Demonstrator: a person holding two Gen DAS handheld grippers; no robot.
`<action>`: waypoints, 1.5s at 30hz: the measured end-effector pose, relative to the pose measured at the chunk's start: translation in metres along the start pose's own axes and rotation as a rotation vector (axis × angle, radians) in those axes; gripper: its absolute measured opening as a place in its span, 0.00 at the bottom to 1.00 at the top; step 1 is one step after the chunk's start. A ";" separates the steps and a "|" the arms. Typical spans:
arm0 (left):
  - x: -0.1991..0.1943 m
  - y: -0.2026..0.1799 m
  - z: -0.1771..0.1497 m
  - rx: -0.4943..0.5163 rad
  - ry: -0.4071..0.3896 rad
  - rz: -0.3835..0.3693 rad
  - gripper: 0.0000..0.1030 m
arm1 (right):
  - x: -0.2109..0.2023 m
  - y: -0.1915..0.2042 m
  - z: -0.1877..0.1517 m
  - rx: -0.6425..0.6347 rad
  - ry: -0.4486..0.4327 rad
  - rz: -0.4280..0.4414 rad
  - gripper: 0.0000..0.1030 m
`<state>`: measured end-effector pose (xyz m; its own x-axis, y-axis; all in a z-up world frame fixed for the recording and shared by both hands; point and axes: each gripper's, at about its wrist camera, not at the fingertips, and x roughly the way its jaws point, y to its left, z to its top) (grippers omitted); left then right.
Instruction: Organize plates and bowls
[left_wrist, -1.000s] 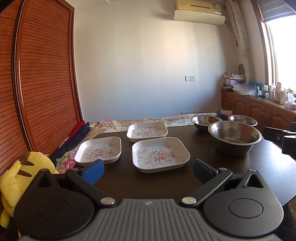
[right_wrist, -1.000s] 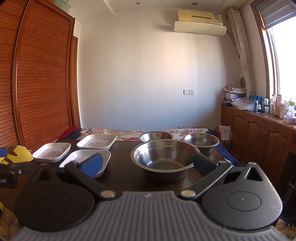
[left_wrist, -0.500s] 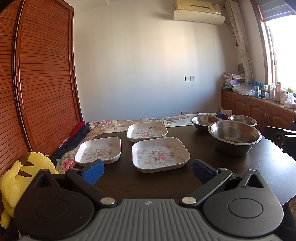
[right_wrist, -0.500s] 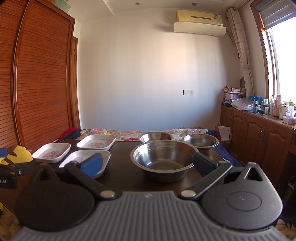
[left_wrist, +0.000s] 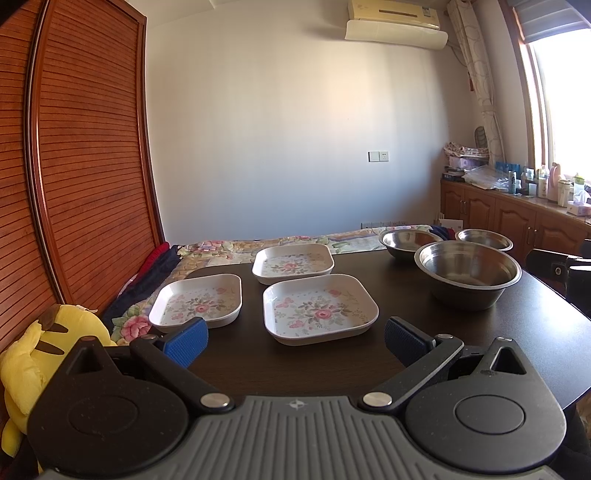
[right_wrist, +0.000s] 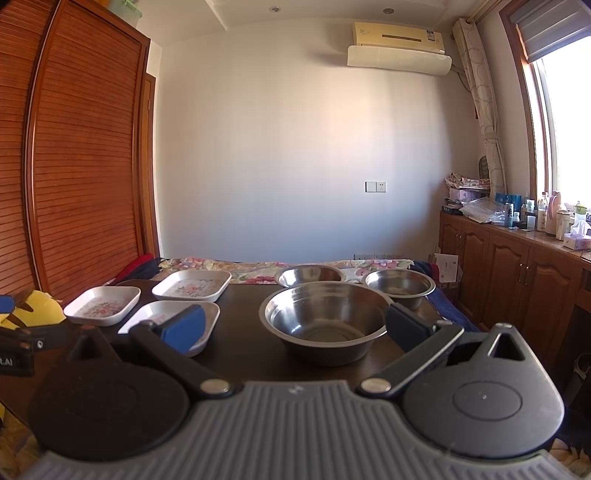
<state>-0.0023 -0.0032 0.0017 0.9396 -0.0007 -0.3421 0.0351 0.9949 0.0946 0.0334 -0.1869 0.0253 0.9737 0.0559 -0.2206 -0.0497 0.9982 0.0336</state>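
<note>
- Left gripper (left_wrist: 295, 341): jaws spread, empty, nearest floral plate (left_wrist: 320, 308) at 12.
- Right gripper (right_wrist: 295, 326): spread, empty; big steel bowl (right_wrist: 325, 319) at 12, prob. not touching.
- Dark table (left_wrist: 424, 332) under both.

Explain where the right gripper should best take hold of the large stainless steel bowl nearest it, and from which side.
Probably the near rim of the large stainless steel bowl, approached from the front. The bowl sits upright with a thin flared lip facing the open right gripper; one finger could go inside, one outside. Its body looks too wide to span.
</note>
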 end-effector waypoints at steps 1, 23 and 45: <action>0.000 0.000 0.000 0.000 0.000 0.001 1.00 | 0.000 0.000 0.000 0.000 0.000 0.000 1.00; 0.014 0.010 -0.007 -0.011 0.040 -0.016 1.00 | 0.007 0.005 -0.008 -0.008 0.031 0.014 1.00; 0.090 0.050 -0.002 -0.003 0.122 -0.028 0.98 | 0.069 0.055 -0.005 -0.082 0.112 0.221 1.00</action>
<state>0.0832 0.0464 -0.0258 0.8901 -0.0162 -0.4555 0.0592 0.9950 0.0803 0.0969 -0.1280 0.0067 0.9068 0.2708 -0.3230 -0.2813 0.9595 0.0147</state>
